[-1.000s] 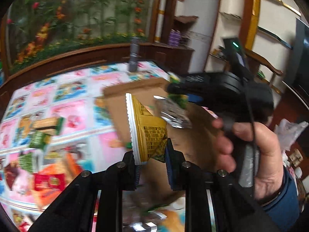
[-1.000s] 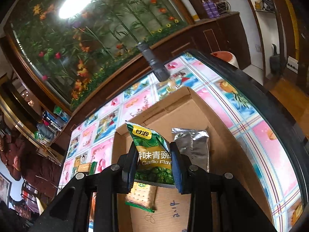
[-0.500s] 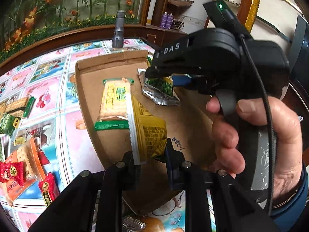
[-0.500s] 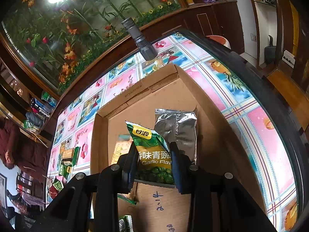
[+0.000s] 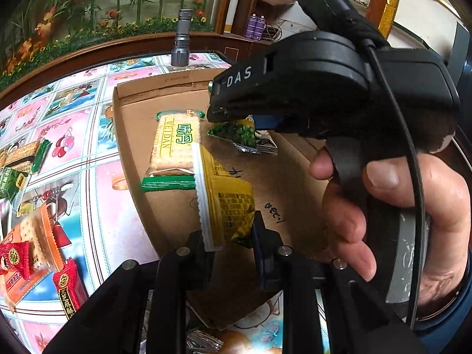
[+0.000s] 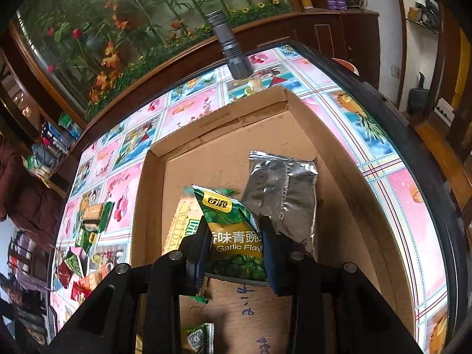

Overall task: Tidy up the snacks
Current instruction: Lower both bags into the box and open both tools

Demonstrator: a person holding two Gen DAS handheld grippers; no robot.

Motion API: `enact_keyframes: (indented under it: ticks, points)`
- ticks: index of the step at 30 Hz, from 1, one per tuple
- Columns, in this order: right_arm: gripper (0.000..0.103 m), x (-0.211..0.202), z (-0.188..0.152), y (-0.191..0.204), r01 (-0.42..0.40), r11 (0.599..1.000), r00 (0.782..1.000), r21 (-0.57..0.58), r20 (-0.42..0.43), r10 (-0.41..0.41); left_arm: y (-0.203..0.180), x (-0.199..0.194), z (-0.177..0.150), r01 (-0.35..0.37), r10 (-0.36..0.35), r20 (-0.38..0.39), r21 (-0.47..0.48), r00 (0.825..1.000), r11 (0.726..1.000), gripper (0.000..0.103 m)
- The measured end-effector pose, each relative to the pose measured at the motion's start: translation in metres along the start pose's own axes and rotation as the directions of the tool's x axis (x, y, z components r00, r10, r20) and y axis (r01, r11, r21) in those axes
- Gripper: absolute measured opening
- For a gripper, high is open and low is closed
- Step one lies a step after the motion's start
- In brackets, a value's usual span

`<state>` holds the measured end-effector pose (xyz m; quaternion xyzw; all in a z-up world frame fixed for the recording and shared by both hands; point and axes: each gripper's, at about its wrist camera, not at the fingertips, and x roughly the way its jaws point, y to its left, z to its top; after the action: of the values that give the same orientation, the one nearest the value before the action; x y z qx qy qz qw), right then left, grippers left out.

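Inside cardboard tray [image 6: 348,177]: one biscuit pack [image 5: 174,144], one silver packet [image 6: 283,194].

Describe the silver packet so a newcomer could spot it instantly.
Find the open cardboard box on the patterned tablecloth. Inside it, toward its right wall, lies the silver packet. Its plain, crinkled foil has no printing, unlike the green garlic-flavour pack beside it.

The left gripper [image 5: 228,239] angles downward, jaws clamped tight on a yellow packet [image 5: 227,203]. The right gripper [image 6: 233,247], gripped by a bare hand [image 5: 413,215] with a finger on its trigger, tilts down, pads pressing a green packet [image 6: 233,230]
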<state>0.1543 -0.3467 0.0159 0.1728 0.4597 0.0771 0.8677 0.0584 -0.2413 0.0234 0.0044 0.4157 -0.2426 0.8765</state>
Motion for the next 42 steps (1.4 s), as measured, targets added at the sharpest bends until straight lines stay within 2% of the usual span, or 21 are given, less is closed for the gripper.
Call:
enact_keyframes:
  ticks: [6, 8, 17, 25, 42]
  points:
    - [0.036, 0.0, -0.001, 0.006, 0.022, 0.999, 1.0, -0.029, -0.005, -0.022, 0.0, -0.002, -0.001, -0.002, 0.002, 0.006, 0.0, 1.0, 1.0, 0.024]
    - [0.036, 0.0, -0.001, 0.005, 0.025, 0.999, 1.0, -0.026, -0.005, -0.025, 0.0, -0.003, 0.0, -0.007, 0.007, 0.015, -0.001, 1.0, 1.0, 0.031]
    - [0.036, -0.007, 0.0, 0.006, 0.029, 0.999, 0.999, -0.027, 0.031, -0.028, 0.008, -0.009, 0.001, 0.002, -0.001, 0.024, -0.038, 1.0, 0.999, 0.043]
    - [0.038, -0.022, 0.004, 0.002, 0.006, 1.0, 0.996, 0.014, 0.09, -0.008, 0.009, -0.028, 0.002, -0.014, 0.016, 0.061, -0.041, 0.998, 0.999, 0.045]
    - [0.04, -0.013, 0.001, 0.009, 0.022, 1.0, 0.997, -0.016, 0.07, -0.021, 0.029, -0.08, -0.021, -0.062, 0.068, 0.094, -0.061, 0.993, 0.996, 0.049]
